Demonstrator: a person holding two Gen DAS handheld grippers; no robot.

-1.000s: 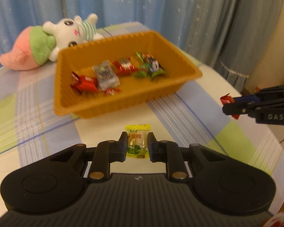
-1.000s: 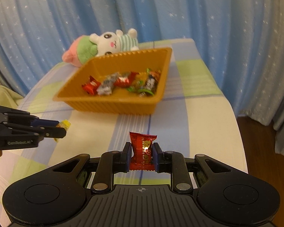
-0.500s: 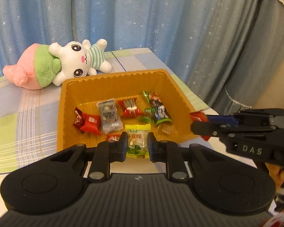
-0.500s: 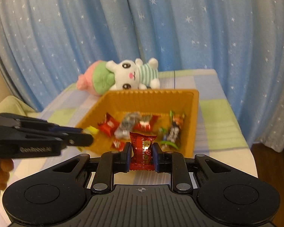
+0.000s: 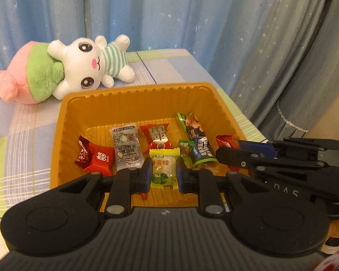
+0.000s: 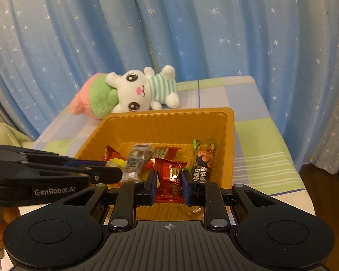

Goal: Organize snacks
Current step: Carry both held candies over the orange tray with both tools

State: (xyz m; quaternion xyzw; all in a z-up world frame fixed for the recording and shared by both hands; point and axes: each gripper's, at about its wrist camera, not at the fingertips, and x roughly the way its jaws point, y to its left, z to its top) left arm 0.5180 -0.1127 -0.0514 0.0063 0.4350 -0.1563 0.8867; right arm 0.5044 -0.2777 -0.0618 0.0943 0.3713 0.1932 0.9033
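1. The left gripper was seen at lower centre of its own view, its fingers pinched on a yellow candy held upright over the near edge of the orange tray.
2. The right gripper was seen at lower centre of its view, its fingers clamped on a red candy, also over the tray's near edge.
3. In the left view the right gripper was seen entering from the right, its tips over the tray's near right corner, just beside the left one; little room was left between the two.
4. Loose candies were seen lying in a row across the tray floor: a red one at left, a grey one, a red-and-white one, and dark ones at right.
5. The far half of the tray floor was seen bare up to the ribbed back wall.
6. A plush rabbit was seen lying on the checked cloth just behind the tray's far left corner.
7. Curtains were seen close behind the table's far and right edges.
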